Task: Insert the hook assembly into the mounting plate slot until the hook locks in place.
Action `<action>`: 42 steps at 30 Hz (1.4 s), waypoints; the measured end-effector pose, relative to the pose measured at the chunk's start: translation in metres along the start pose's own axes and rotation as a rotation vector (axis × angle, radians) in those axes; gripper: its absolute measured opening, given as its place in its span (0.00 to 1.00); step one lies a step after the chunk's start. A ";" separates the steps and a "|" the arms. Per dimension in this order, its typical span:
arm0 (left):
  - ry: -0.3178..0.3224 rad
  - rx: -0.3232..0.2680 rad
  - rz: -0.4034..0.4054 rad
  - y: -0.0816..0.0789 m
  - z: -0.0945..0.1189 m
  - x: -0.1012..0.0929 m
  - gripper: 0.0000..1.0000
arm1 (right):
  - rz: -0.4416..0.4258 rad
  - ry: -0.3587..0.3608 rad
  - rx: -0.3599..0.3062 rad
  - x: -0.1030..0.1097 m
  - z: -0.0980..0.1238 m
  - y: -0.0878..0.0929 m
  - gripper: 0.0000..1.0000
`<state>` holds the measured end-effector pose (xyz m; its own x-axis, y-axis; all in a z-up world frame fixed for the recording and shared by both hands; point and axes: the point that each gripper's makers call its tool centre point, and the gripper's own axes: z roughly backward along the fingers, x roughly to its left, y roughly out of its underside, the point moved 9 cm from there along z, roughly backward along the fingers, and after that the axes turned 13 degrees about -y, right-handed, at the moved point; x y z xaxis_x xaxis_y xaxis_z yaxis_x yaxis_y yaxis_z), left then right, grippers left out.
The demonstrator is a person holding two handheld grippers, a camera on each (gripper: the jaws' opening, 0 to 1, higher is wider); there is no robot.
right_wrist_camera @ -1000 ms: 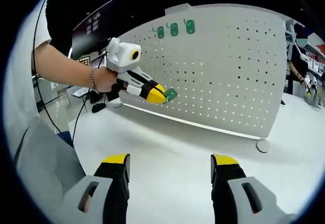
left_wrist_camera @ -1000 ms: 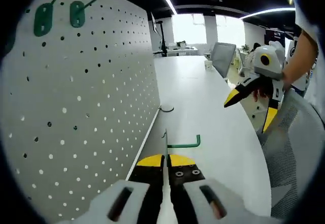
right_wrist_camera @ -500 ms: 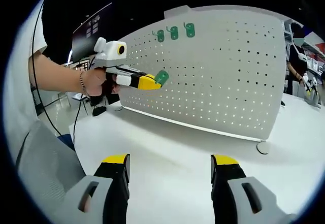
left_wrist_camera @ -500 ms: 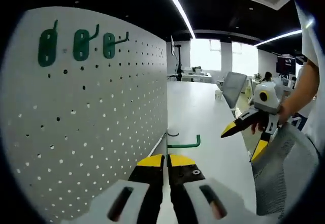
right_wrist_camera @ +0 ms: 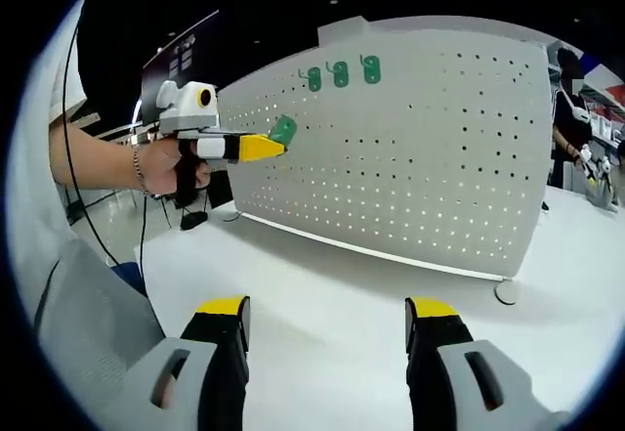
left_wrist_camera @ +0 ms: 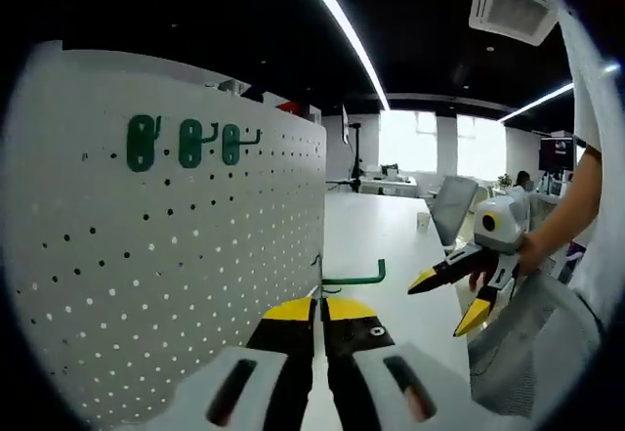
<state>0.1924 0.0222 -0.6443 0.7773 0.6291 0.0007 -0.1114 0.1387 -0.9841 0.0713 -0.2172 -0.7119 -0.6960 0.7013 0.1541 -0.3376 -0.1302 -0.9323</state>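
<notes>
The left gripper [left_wrist_camera: 319,306] is closed on the hook [left_wrist_camera: 354,276], pinching its flat green plate edge-on between the jaws so that the bent rod projects sideways, clear of the jaw tips. In the right gripper view the same left gripper [right_wrist_camera: 262,146] is raised level in front of the pegboard [right_wrist_camera: 430,157], with the hook [right_wrist_camera: 284,130] at its tip near the board face but apart from it. This level hold presents the plate's back to the holes, which insertion appears to require.

Three hooks [left_wrist_camera: 186,142] are already seated in a row near the top of the pegboard [left_wrist_camera: 146,255]. The held hook sits lower and nearer the board's edge than that row, so it is probably bound for a hole beside them.

The right gripper [right_wrist_camera: 325,328] hangs open and empty over the worktop [right_wrist_camera: 322,284], well back from the board. From there it does not obstruct the board face.
</notes>
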 end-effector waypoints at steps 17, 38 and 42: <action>-0.066 -0.111 0.067 -0.022 0.026 -0.008 0.02 | 0.004 0.006 -0.003 0.002 0.005 -0.001 0.62; -0.096 -0.096 0.087 -0.015 0.027 -0.006 0.02 | 0.092 -0.107 -0.337 0.023 0.013 -0.065 0.60; -0.099 -0.096 0.088 -0.014 0.027 -0.006 0.02 | 0.097 -0.114 -0.335 0.023 0.009 -0.068 0.59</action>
<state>0.1723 0.0372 -0.6252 0.7018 0.7086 -0.0730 -0.1124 0.0089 -0.9936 0.0726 -0.1988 -0.6418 -0.7869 0.6122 0.0775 -0.0534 0.0576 -0.9969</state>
